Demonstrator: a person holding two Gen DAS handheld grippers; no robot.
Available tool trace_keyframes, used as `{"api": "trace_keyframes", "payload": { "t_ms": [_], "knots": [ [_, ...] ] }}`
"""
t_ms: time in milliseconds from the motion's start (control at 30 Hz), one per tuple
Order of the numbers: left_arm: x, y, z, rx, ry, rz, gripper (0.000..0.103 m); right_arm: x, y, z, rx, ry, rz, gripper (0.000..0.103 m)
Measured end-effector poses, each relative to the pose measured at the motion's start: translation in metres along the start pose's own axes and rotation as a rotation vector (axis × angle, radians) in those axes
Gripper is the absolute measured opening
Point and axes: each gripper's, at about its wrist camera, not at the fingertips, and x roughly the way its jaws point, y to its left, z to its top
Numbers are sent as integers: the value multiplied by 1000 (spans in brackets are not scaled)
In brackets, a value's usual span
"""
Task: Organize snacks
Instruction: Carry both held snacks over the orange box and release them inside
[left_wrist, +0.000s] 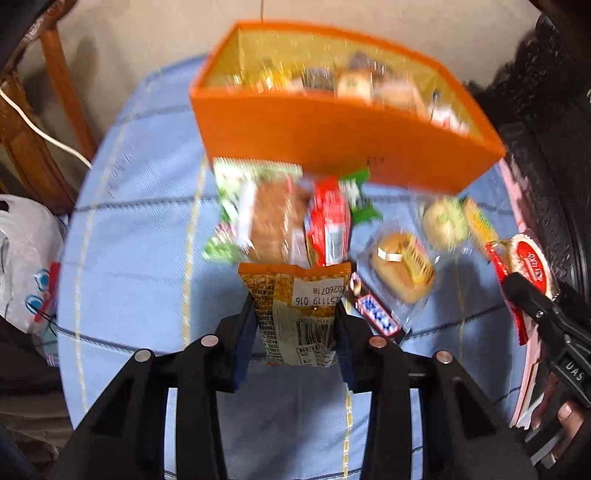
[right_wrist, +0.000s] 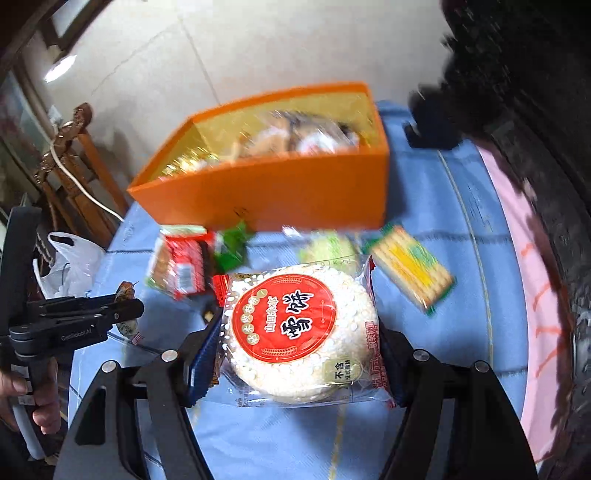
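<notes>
Snacks split between hands: left gripper (left_wrist: 295, 325) clamps a brown-and-gold packet (left_wrist: 295, 314), right gripper (right_wrist: 295, 354) pinches a round rice-cake pack (right_wrist: 295, 332) with a red label. Both held above the blue tablecloth (left_wrist: 129, 258), near the orange box (left_wrist: 332, 147) already holding wrapped snacks.

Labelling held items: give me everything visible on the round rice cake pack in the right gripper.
The rice cake pack is a clear plastic wrapper over a round, white, bumpy puffed disc, with a red circular label printed in white characters and red crimped ends. It sits face-up between the fingers of the right hand-held gripper, whose blue pads press its two sides, held above the blue checked tablecloth, in front of the orange box.
</notes>
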Motion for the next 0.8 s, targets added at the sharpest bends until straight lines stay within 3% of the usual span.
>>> {"api": "trace_keyframes", "payload": {
  "t_ms": [200, 333, 500, 733, 767, 800],
  "knots": [
    [-51, 9, 53, 31, -179, -4, 37, -17, 22, 55, -78, -128, 12, 73],
    [-61, 3, 103, 49, -242, -5, 37, -20, 26, 101, -91, -224, -7, 73],
    [-43, -7, 157, 43, -248, 8, 37, 4, 21, 145, -83, -252, -45, 73],
    [-9, -10, 184, 35, -225, 14, 38, 37, 10, 164, -48, -238, -77, 73],
    [-2, -10, 187, 29, -222, 11, 39, 42, 7, 166, -36, -237, -79, 74],
    [2, -10, 190, 23, -223, 10, 48, 47, 7, 168, -29, -230, -85, 75]
  ]
}}
